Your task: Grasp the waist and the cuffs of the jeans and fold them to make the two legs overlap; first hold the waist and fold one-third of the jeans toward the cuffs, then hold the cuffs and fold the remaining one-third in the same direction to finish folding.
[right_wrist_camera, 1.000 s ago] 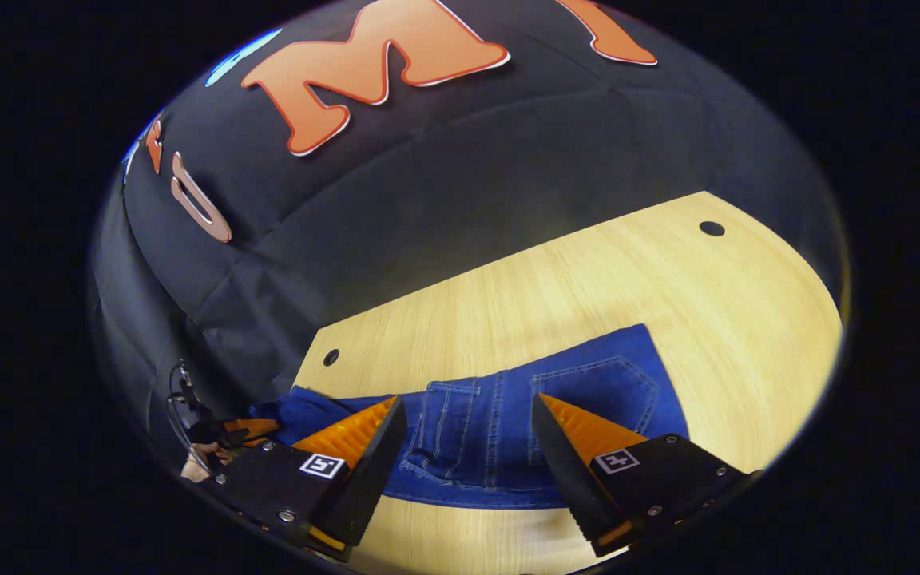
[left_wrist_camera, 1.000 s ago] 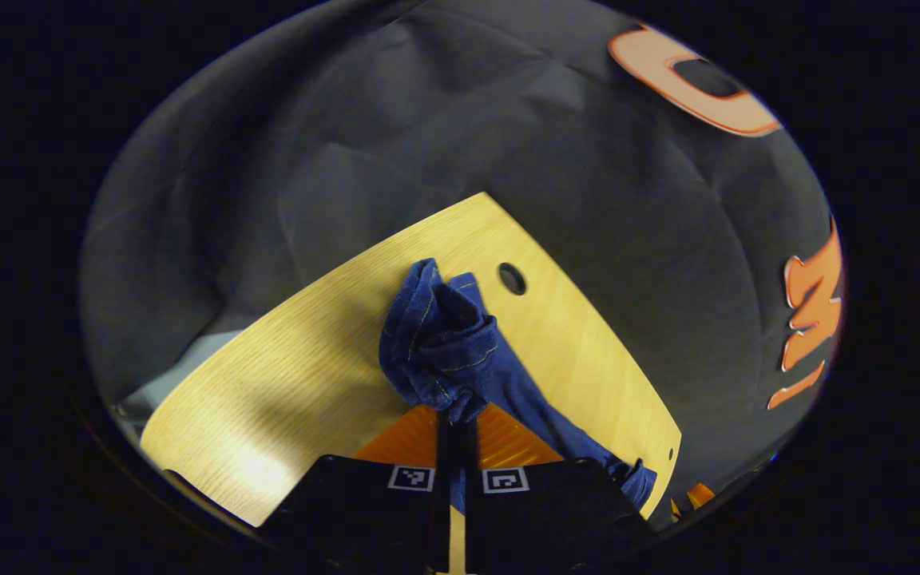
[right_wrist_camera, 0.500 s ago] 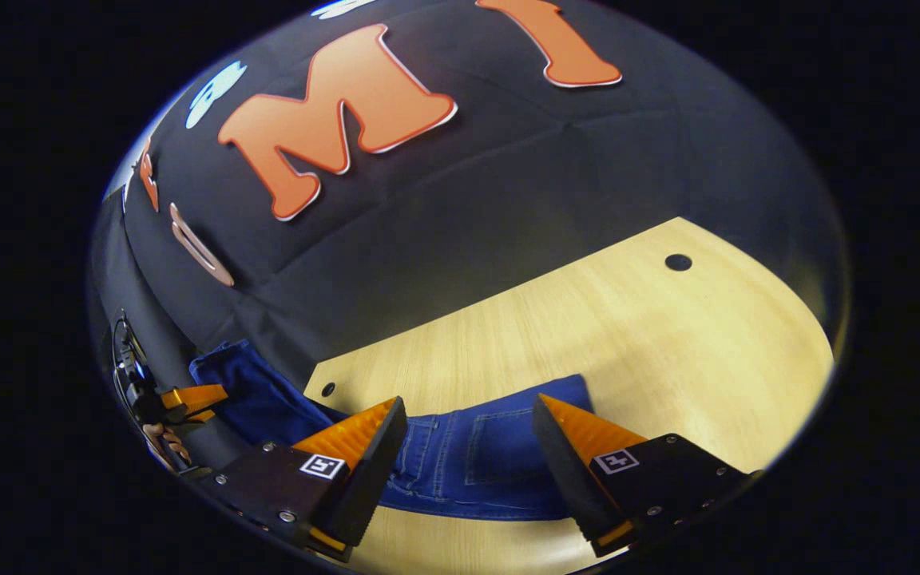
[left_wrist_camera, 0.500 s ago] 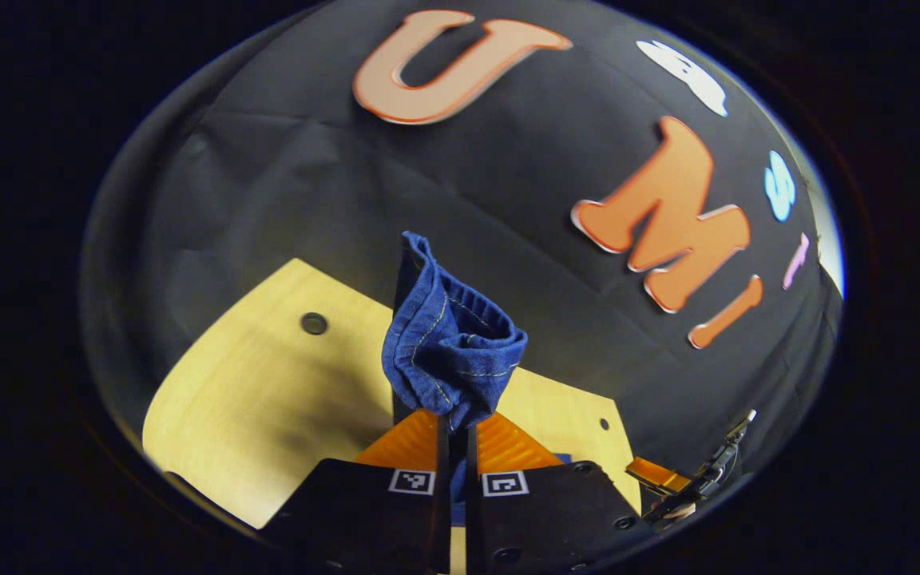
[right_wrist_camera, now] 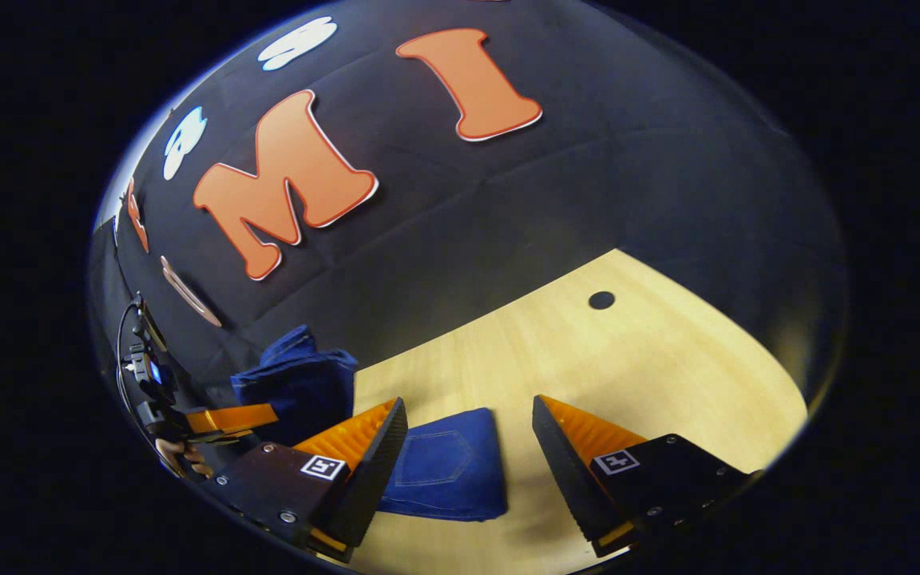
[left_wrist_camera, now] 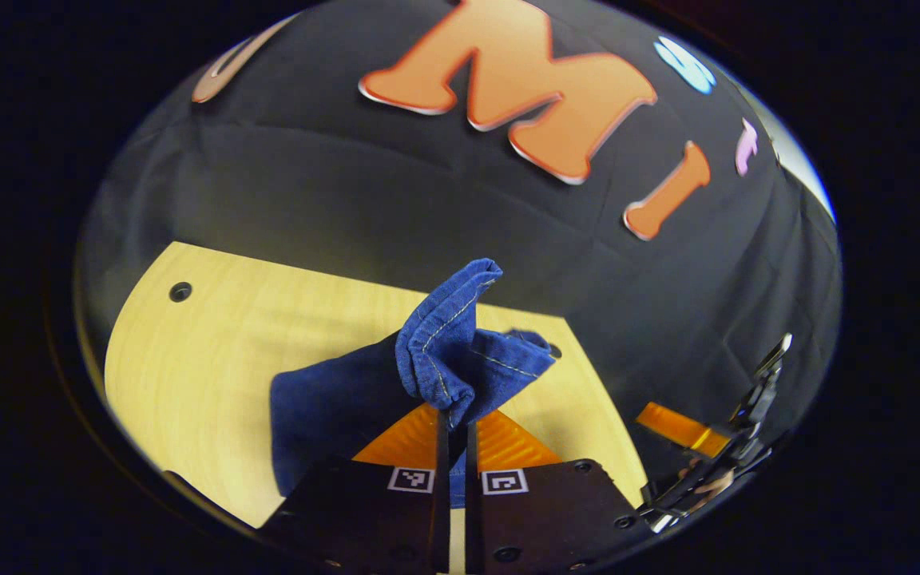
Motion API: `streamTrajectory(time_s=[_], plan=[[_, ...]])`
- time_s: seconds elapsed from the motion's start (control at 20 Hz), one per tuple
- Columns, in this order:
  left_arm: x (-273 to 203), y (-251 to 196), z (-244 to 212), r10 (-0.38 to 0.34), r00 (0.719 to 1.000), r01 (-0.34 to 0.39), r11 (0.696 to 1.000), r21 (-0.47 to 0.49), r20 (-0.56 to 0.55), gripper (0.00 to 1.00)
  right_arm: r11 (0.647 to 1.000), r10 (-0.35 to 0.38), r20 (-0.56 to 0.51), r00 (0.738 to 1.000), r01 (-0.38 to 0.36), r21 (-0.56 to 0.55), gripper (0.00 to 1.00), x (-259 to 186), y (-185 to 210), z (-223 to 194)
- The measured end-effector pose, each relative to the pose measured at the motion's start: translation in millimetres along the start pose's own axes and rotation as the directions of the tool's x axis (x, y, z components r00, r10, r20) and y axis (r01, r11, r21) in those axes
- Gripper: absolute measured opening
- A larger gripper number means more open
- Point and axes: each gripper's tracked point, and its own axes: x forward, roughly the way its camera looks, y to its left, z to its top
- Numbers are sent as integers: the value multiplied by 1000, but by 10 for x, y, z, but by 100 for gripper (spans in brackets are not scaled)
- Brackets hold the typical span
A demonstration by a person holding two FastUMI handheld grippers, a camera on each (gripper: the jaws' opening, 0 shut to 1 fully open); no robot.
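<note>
Cuffs of the blue denim jeans sit clamped in my left hand-held gripper above the pale wooden surface; my right hand-held gripper gapes wide, gripping nothing.

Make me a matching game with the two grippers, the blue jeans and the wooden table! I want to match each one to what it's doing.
Things:
1. left gripper
2. right gripper
3. blue denim jeans
4. light wooden table

States:
A. lies under everything, with a round dark hole in it
B. fingers spread wide, nothing between them
C. one end raised in the air, the pocket part flat on the wood
D. fingers closed on a bunched cuff

Pairs: 1-D, 2-B, 3-C, 4-A
</note>
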Motion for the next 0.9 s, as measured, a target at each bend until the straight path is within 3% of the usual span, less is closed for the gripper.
streamTrajectory(time_s=[0.15, 0.3, 0.45, 0.6, 0.7, 0.8, 0.85, 0.9], plan=[[591, -235, -557, 50, 996, -42, 995, 94, -79, 7, 997, -56, 17, 998, 56, -55, 97, -143, -339, 30], [995, -380, -1045, 146, 984, -120, 969, 217, -107, 7, 996, -69, 8, 998, 70, -62, 97, -229, -507, -12], [1203, -275, -1295, 259, 961, -213, 916, 339, -95, 8, 994, -78, -5, 997, 77, -75, 97, -297, -607, -89], [1269, -140, -1489, 353, 932, -279, 840, 465, -79, 10, 990, -85, -20, 996, 82, -116, 97, -353, -642, -165], [1345, -87, -1518, 378, 924, -291, 802, 522, -65, 10, 989, -82, -25, 996, 79, -123, 98, -386, -637, -176], [1332, -116, -1495, 398, 915, -301, 773, 558, -58, 35, 988, -81, -23, 996, 78, -131, 98, -414, -636, -171], [1329, -129, -1486, 398, 916, -304, 770, 561, -50, 36, 987, -84, -21, 996, 80, -140, 97, -421, -632, -169], [1285, -254, -1502, 360, 931, -274, 798, 536, -60, 39, 985, -87, -20, 996, 83, -151, 97, -440, -641, -154]])
